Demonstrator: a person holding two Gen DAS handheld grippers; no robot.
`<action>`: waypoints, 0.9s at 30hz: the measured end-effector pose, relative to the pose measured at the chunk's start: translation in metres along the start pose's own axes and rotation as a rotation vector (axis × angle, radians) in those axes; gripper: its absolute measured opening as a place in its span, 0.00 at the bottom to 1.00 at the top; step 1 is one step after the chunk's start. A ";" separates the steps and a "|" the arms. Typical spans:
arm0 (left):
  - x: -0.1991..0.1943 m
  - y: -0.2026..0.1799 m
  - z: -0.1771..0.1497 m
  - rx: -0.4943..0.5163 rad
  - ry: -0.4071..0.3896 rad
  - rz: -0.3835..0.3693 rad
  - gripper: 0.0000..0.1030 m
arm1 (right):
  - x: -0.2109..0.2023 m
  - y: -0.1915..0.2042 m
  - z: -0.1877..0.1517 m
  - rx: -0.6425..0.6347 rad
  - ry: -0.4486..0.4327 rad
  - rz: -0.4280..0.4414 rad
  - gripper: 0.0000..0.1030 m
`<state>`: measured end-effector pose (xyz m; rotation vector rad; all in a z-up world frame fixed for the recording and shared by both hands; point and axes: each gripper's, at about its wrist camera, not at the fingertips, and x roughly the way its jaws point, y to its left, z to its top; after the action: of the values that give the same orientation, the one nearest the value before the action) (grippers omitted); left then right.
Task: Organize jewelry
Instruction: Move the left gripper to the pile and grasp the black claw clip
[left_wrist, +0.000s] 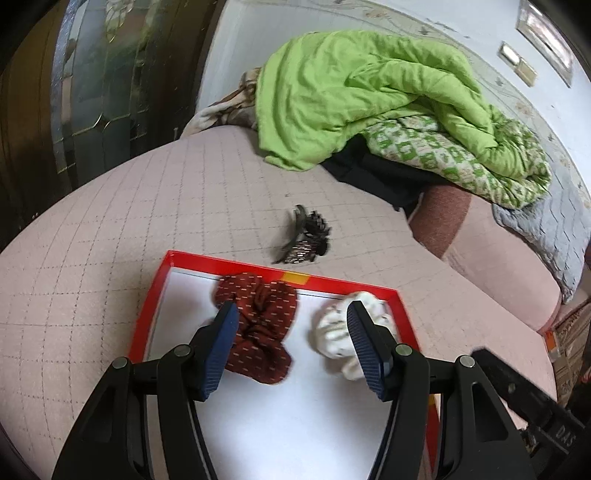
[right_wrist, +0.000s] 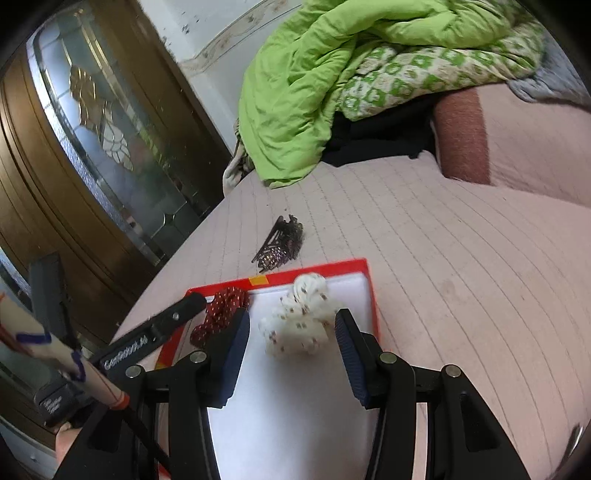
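Note:
A red-rimmed box (left_wrist: 236, 263) with a white floor lies on the pink bed; it also shows in the right wrist view (right_wrist: 373, 295). Inside it lie a dark red dotted scrunchie (left_wrist: 258, 332) (right_wrist: 221, 314) and a white patterned scrunchie (left_wrist: 332, 336) (right_wrist: 303, 321). A dark hair claw clip (left_wrist: 306, 240) (right_wrist: 280, 243) lies on the bedspread just beyond the box. My left gripper (left_wrist: 291, 314) is open and empty above the box between the two scrunchies. My right gripper (right_wrist: 291, 321) is open, its fingers either side of the white scrunchie, empty.
A green quilt (left_wrist: 362, 92) (right_wrist: 295, 92) is heaped at the back of the bed over a patterned blanket. A wooden door with decorative glass (right_wrist: 92, 122) stands at the left. The left gripper's body (right_wrist: 155, 332) reaches over the box's left edge.

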<state>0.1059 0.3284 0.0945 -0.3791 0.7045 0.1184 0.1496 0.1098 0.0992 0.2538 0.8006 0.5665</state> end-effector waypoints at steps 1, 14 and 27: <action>-0.002 -0.004 -0.001 0.008 -0.002 -0.003 0.58 | -0.008 -0.004 -0.004 0.011 -0.002 0.002 0.51; -0.045 -0.123 -0.072 0.249 0.026 -0.159 0.58 | -0.125 -0.068 -0.074 0.093 -0.051 -0.066 0.51; -0.052 -0.215 -0.193 0.461 0.226 -0.292 0.58 | -0.271 -0.184 -0.126 0.215 -0.276 -0.312 0.55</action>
<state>-0.0010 0.0571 0.0585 -0.0486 0.8653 -0.3641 -0.0240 -0.1951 0.1001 0.3868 0.6161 0.1458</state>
